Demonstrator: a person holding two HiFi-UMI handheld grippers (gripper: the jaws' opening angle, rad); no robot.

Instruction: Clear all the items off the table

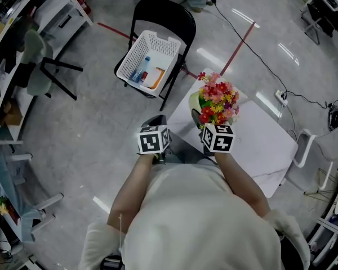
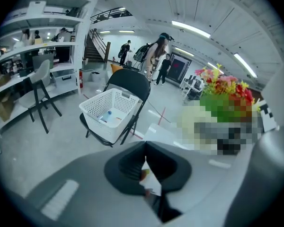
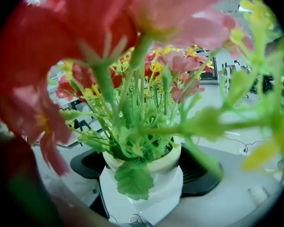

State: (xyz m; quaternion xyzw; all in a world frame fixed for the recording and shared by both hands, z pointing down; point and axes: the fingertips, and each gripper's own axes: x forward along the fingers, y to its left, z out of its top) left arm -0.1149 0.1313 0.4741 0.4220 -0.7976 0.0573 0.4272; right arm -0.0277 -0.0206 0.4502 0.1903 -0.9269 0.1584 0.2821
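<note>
Gripping the flower pot (image 3: 151,188) between your right gripper's (image 1: 208,120) jaws at the white table's (image 1: 265,145) corner, left gripper (image 2: 145,145) closed on nothing, you look nearly done: a bottle (image 1: 142,70) already lies in the basket (image 1: 132,52) on the chair (image 1: 163,13).

Both forearms (image 1: 132,185) stretched forward side by side, left gripper (image 1: 158,120) jaws together, right gripper (image 1: 206,118) clamped on a flower pot (image 3: 149,186)
</note>
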